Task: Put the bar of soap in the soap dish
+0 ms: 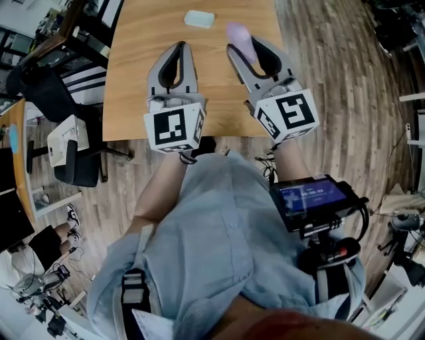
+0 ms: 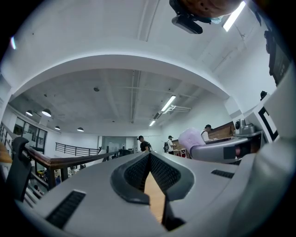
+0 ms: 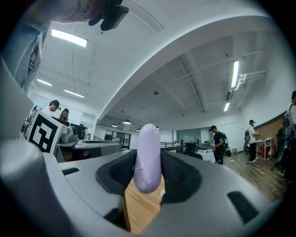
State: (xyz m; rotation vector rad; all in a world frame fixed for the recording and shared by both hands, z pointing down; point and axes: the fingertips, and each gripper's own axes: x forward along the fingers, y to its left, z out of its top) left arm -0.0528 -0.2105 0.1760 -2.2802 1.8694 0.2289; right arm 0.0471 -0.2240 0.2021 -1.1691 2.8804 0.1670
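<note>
Closest in, a pale blue shirt fills the lower part of the head view, with a small screen mounted at the person's right side. Beyond it, both grippers reach out over the near half of a light wooden tabletop.

The right gripper has its tongs pinching a lavender bar of soap by its broad faces, one pad on each side. In the right gripper view the bar is seen narrow edge on. Its long axis stands upright across the line of the tongs, the rounded top rises past the tips and the lower end hangs just below the pads. From the head view the bar sticks out past the tips, running away from the person with its far end leaning slightly left.

The left gripper sits just beside the right one. Its tongs are pressed together at the tips with nothing between them, and only a sliver of tabletop shows through the gap lower down.

A pale mint soap dish rests flat near the tabletop's far edge, a little ahead and to the left of the soap and apart from it. Wood-plank floor lies to the right, and a black office chair stands to the left.
</note>
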